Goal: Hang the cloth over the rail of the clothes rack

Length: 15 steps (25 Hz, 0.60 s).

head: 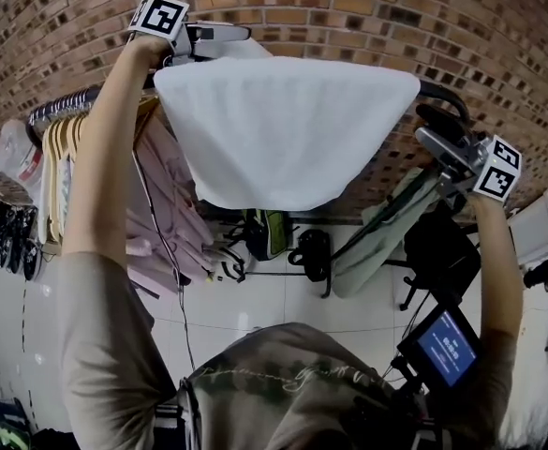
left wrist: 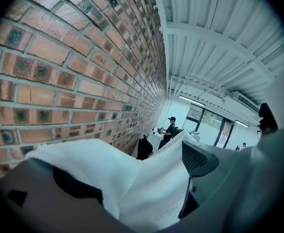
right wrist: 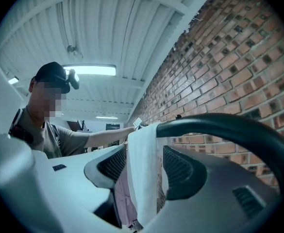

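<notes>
Far left, head view: row of wooden hangers (head: 63,139) with clothes on the rack, brick wall (head: 348,7) behind.

Left gripper (head: 231,34) is raised high at the left end of the cloth (head: 288,129). Left gripper view: a thick bunch of white cloth (left wrist: 146,183) fills the gap between the jaws, draped over the left jaw and pressed against the dark pad of the right one. Jaws are closed on that bunch.

The cloth hangs over the rail (head: 442,92), spread wide along the top and tapering down to a rounded lower edge. It hangs in front of the wall, above the white tiled floor.

Right gripper (head: 439,134) is at the cloth's right end, just below the black rail. Right gripper view: jaws are narrow but parted. The cloth edge (right wrist: 142,174) hangs between the pads with a slim gap on each side, so it is not pinched. The rail (right wrist: 229,125) arcs over the right jaw
</notes>
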Each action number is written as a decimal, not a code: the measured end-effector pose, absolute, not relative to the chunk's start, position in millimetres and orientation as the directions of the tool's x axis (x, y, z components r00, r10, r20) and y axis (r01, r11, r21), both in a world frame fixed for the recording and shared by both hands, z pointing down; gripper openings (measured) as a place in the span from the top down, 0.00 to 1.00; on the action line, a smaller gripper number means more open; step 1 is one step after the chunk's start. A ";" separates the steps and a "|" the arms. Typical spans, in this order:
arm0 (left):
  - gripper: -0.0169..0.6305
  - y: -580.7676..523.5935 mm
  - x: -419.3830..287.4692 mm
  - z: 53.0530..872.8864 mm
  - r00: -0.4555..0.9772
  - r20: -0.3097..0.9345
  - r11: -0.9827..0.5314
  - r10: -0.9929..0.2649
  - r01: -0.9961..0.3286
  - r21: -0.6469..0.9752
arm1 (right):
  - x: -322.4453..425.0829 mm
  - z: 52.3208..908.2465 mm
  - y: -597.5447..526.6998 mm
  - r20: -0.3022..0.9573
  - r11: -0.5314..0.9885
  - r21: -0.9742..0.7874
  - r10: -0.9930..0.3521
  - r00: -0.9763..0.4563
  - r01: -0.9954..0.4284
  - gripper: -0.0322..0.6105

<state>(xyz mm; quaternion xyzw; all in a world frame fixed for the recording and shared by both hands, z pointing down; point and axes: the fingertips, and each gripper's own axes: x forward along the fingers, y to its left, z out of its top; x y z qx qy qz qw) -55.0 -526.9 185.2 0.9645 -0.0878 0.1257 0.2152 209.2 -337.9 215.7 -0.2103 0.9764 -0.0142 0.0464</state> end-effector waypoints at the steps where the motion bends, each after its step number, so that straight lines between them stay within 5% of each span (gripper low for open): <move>1: 0.13 -527.3 -54.8 185.7 0.952 0.280 -0.891 -0.119 -0.227 0.392 | 207.1 214.3 -341.6 -0.086 0.913 -0.059 -0.408 -0.909 -0.405 0.57; 15: 0.13 -527.0 -62.3 170.2 0.957 0.237 -0.924 -0.171 -0.239 0.299 | 182.8 215.6 -356.1 -0.075 0.931 -0.047 -0.365 -0.928 -0.362 0.57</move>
